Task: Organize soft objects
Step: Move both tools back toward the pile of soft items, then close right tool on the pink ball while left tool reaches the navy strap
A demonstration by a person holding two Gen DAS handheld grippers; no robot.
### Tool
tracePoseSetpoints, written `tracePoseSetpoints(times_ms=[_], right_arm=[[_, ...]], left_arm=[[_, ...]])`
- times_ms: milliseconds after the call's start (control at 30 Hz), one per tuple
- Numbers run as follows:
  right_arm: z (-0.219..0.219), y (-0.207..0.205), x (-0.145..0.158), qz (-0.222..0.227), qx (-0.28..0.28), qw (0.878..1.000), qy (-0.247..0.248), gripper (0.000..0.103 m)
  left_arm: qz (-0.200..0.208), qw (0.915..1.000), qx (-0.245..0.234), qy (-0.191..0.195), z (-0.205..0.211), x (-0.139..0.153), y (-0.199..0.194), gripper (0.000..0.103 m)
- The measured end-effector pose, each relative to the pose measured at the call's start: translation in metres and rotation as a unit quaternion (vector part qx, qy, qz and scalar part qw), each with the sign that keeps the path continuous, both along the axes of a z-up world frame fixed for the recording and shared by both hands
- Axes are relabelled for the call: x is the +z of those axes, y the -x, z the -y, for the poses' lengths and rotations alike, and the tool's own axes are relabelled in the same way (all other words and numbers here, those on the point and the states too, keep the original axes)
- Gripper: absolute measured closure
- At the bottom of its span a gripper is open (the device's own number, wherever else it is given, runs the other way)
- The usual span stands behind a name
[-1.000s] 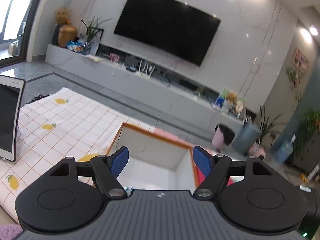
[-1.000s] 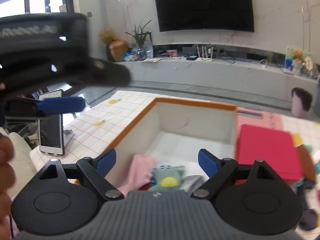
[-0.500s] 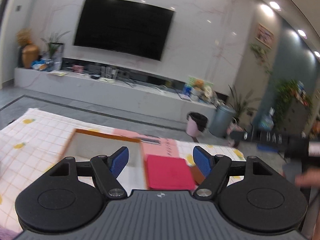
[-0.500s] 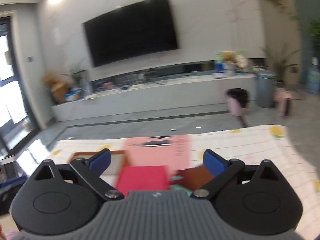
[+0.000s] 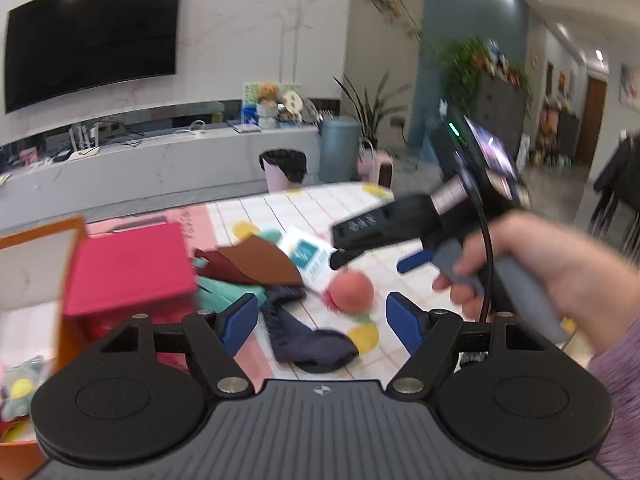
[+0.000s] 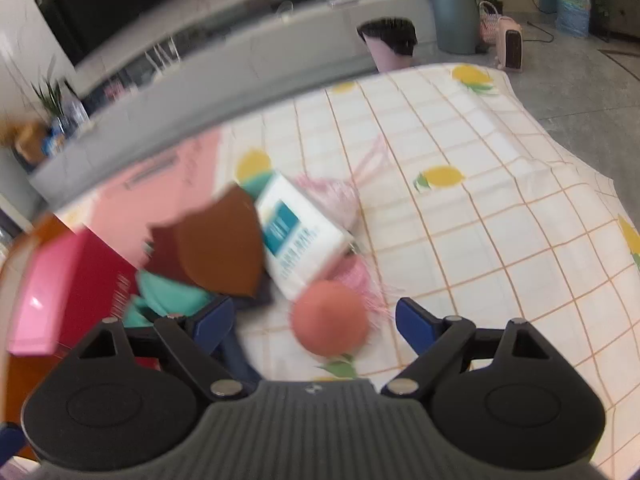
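A pile of soft things lies on the lemon-print cloth: a peach-coloured ball [image 5: 352, 291] [image 6: 330, 317], a brown cloth [image 5: 262, 261] [image 6: 218, 246], teal fabric [image 6: 168, 292], a navy sock [image 5: 310, 340] and a white tissue pack [image 5: 310, 258] [image 6: 298, 236]. My left gripper [image 5: 322, 320] is open and empty above the sock and ball. My right gripper [image 6: 314, 320] is open and empty, with the ball between its fingers. The right gripper also shows at the right of the left wrist view [image 5: 384, 252], over the tissue pack.
An orange-rimmed white box [image 5: 28, 240] stands at left with plush toys [image 5: 20, 384] inside. A red box lid [image 5: 128, 268] [image 6: 56, 292] leans beside it. A pink fringed item [image 6: 340, 196] lies behind the tissue pack. The cloth's edge [image 6: 560, 144] drops off at right.
Both grippers have swung right from the white box toward the pile of soft things. The right gripper has tilted down over the ball. Both stayed open.
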State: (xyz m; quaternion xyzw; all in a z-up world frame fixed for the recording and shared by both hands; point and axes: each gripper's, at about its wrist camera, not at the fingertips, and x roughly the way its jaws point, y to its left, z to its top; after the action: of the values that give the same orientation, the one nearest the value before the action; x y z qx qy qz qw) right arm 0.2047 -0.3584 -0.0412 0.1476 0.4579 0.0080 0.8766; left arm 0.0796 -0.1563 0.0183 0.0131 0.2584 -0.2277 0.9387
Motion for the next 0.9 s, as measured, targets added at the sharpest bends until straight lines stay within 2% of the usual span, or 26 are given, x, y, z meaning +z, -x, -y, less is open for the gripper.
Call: tracePoseSetpoints(times_ms=[167, 267, 400, 433, 500, 567, 700, 800, 900], right_arm=[[-0.013, -0.014, -0.011, -0.004, 0.029, 1.0, 0.01, 0.02], [-0.019, -0.018, -0.02, -0.024, 0.04, 0.998, 0.035, 0.029], [-0.015, -0.019, -0.027, -0.042, 0.037, 0.998, 0.043, 0.04], [-0.013, -0.019, -0.027, -0.047, 0.032, 0.997, 0.049, 0.048], [-0.007, -0.018, -0.027, -0.048, 0.03, 0.998, 0.032, 0.054], [-0.003, -0.015, -0.024, -0.056, 0.024, 0.998, 0.028, 0.054], [-0.01, 0.001, -0.008, -0.056, 0.034, 0.992, 0.111, 0.054], [-0.014, 0.017, 0.0, -0.062, 0.064, 0.986, 0.141, 0.053], [-0.013, 0.029, -0.004, -0.085, 0.087, 0.98, 0.159, 0.053]], left_arm=[[-0.009, 0.9985, -0.021, -0.05, 0.036, -0.052, -0.014, 0.019], [-0.027, 0.998, -0.041, -0.039, 0.04, -0.074, -0.019, 0.019], [-0.038, 0.998, -0.041, -0.031, 0.044, -0.087, -0.025, 0.019], [-0.037, 0.9981, -0.04, -0.029, 0.043, -0.09, -0.026, 0.019], [-0.035, 0.9983, -0.039, -0.026, 0.044, -0.094, -0.028, 0.019], [-0.039, 0.9983, -0.037, -0.023, 0.045, -0.096, -0.032, 0.019], [-0.048, 0.9986, -0.022, -0.01, 0.044, -0.097, -0.038, 0.019], [-0.046, 0.9983, 0.027, -0.024, 0.045, -0.094, -0.039, 0.019], [-0.052, 0.9975, 0.028, -0.039, 0.049, -0.093, -0.046, 0.019]])
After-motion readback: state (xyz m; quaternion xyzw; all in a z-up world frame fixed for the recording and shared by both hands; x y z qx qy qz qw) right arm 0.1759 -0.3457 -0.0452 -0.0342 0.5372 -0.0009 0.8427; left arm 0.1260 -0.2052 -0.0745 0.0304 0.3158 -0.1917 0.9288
